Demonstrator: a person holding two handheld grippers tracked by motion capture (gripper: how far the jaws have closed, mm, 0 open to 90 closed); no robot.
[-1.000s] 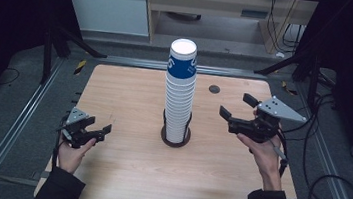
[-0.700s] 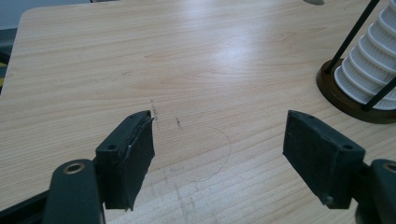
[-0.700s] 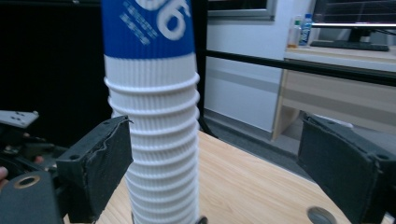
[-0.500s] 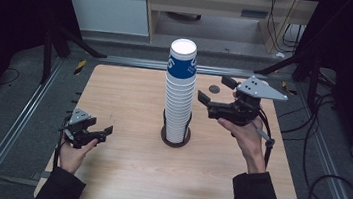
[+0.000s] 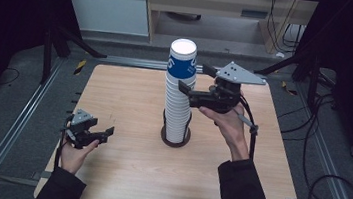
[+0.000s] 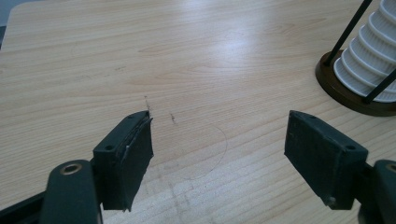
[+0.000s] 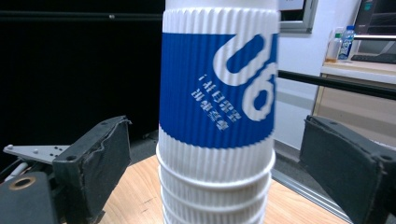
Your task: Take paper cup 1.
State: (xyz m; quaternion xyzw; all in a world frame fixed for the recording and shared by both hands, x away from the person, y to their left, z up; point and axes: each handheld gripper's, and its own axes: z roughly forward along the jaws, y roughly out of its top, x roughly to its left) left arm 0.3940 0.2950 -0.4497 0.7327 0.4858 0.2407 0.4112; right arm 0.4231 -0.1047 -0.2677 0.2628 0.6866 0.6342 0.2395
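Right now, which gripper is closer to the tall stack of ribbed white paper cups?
Right. The right gripper is open around the stack of ribbed white paper cups near its top; the left gripper is open, low, apart.

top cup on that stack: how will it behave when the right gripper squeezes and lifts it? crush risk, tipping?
The top cup looks like ribbed paper, so probably light and apt to dent under a hard squeeze. The ribbing should give the right gripper, open on either side of it, fair grip. The cup stack is tall and narrow; if the nested cups stick, lifting may tilt it, though the holder rods probably steady it.
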